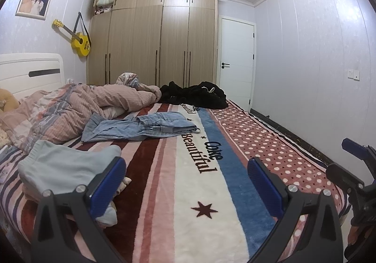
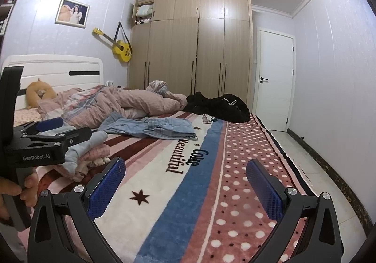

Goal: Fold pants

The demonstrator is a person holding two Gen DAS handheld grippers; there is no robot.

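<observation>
Light blue denim pants (image 1: 143,127) lie crumpled in the middle of the bed, beyond both grippers; the right wrist view shows these pants (image 2: 155,127) too. My left gripper (image 1: 186,184) hovers open over the striped blanket (image 1: 188,192), holding nothing, well short of the pants. A stack of folded clothes (image 1: 68,169) sits just left of its left finger. My right gripper (image 2: 185,183) is open and empty over the blanket's near end. The left gripper (image 2: 50,130) appears at the left of the right wrist view, held by a hand (image 2: 14,190).
A bunched pink quilt (image 1: 77,107) and black clothes (image 1: 195,96) lie at the far side of the bed. A white headboard (image 1: 30,72) stands left, a wardrobe (image 1: 152,37) and white door (image 1: 236,60) behind. Tiled floor (image 2: 312,164) runs along the bed's right edge.
</observation>
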